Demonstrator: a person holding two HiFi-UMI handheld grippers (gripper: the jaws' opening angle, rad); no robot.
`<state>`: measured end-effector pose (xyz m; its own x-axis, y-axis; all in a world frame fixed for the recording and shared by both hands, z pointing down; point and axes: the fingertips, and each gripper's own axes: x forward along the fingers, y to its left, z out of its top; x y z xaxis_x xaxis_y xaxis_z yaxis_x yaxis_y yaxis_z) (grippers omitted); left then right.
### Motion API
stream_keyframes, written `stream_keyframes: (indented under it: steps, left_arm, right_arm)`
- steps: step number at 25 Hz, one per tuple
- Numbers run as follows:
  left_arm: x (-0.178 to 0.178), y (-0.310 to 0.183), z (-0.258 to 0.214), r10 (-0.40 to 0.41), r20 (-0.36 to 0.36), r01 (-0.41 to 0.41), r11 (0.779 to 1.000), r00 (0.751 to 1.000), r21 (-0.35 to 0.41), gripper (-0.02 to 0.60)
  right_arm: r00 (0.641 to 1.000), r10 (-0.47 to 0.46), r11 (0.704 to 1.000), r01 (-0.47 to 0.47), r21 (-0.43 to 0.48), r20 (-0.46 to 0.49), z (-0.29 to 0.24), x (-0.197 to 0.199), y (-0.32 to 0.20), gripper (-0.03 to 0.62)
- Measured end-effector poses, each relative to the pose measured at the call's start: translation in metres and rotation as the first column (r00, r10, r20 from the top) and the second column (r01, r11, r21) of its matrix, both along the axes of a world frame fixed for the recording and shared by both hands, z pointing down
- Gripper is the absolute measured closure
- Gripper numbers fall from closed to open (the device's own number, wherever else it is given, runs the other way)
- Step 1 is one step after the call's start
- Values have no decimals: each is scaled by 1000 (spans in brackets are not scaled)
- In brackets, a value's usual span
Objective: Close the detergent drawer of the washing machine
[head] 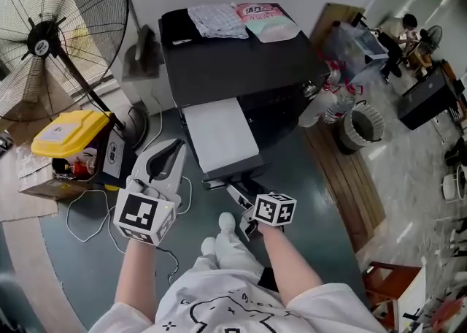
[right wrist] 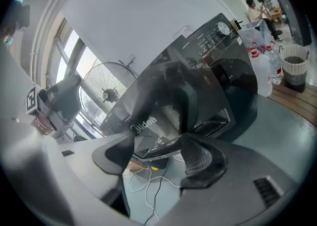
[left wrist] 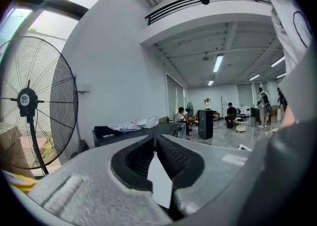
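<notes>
The black washer [head: 241, 69] stands against the far wall. Its drawer [head: 219, 134] is pulled well out toward the person, pale on top with a dark glossy front panel. The right gripper [head: 237, 196] is at that near end, its jaws spread with the panel just beyond them; I can't tell if it touches. The left gripper [head: 174, 150] hangs off to the left with its tips pressed together, carrying nothing. The drawer looks like stiff, light plastic on runners, and the front is probably slick. I'd push flat and square on the middle of the panel rather than pinch it.
</notes>
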<state>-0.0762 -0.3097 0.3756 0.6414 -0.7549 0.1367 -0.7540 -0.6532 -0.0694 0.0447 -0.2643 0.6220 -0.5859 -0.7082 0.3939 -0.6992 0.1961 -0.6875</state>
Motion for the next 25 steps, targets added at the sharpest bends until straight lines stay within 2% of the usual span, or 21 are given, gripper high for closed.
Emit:
stream_keyframes:
  steps: [25]
  left_arm:
    - [2, -44, -9, -67, 32, 67, 998, 997, 9, 563]
  right_arm:
    - [1000, -16, 1000, 16, -12, 3, -4, -9, -43, 316]
